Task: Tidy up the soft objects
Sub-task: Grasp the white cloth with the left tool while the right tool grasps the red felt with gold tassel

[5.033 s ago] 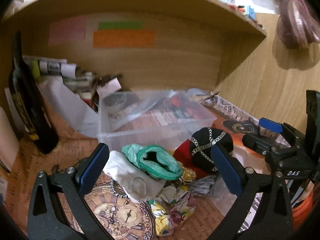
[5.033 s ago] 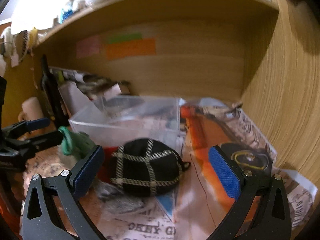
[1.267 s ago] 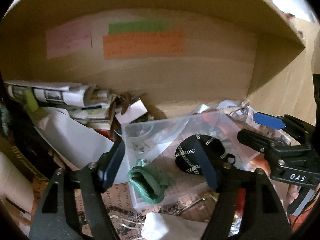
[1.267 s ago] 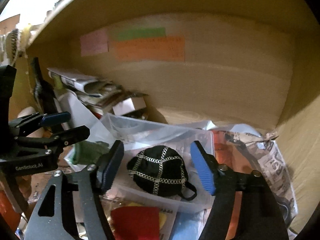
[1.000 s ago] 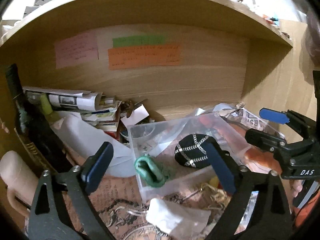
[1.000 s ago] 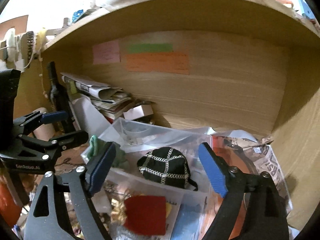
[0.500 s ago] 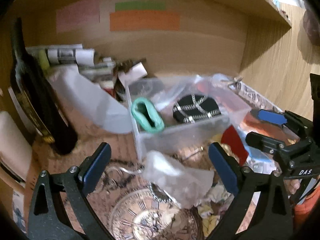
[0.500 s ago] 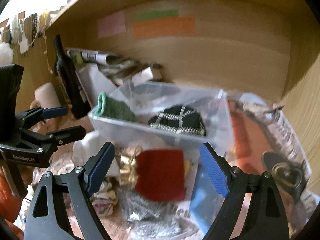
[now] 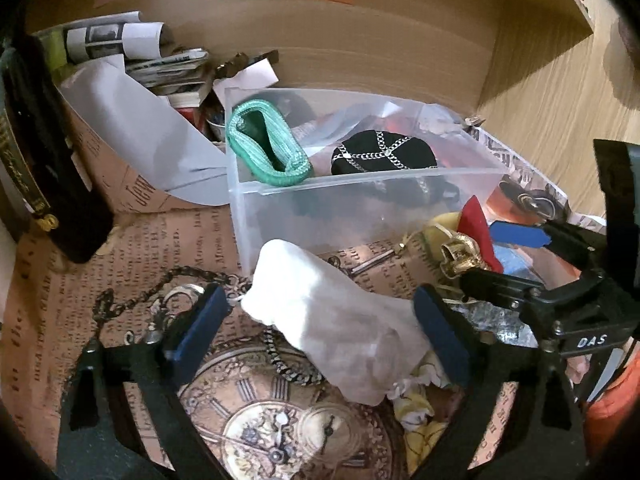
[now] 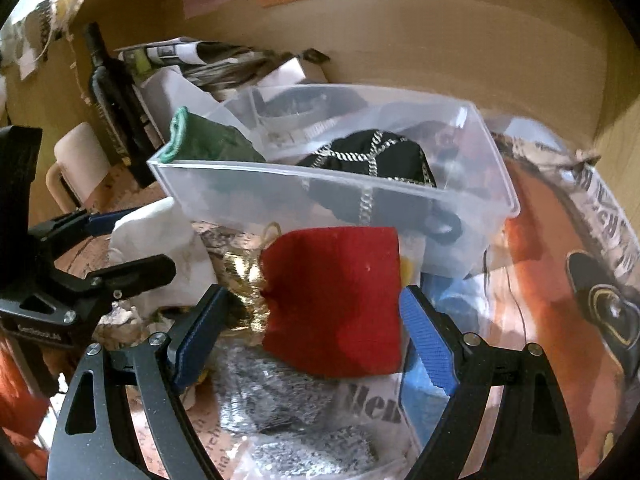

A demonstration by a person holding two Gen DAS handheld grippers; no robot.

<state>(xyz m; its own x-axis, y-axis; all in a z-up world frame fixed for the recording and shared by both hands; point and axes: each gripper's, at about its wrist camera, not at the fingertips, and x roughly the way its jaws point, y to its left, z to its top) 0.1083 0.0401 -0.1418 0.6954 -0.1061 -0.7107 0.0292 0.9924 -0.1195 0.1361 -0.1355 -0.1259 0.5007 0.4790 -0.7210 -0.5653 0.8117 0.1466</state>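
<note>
Both grippers have pulled back from the bin since a second ago, and the green knit thing (image 9: 267,148) and black chain-pattern pouch (image 9: 383,155) now sit inside the clear plastic bin (image 9: 360,200), green on the left, black to its right. Going left to right: dark bottle (image 9: 36,168) at the far left, then my left gripper (image 9: 320,332) spread wide around the white cloth pouch (image 9: 332,320), holding nothing, pads not touching it as far as I can tell. Over on my right gripper (image 10: 312,332), jaws are wide too, the red pouch (image 10: 336,300) lying between them in front of the bin, silver mesh stuff (image 10: 288,400) underneath
</note>
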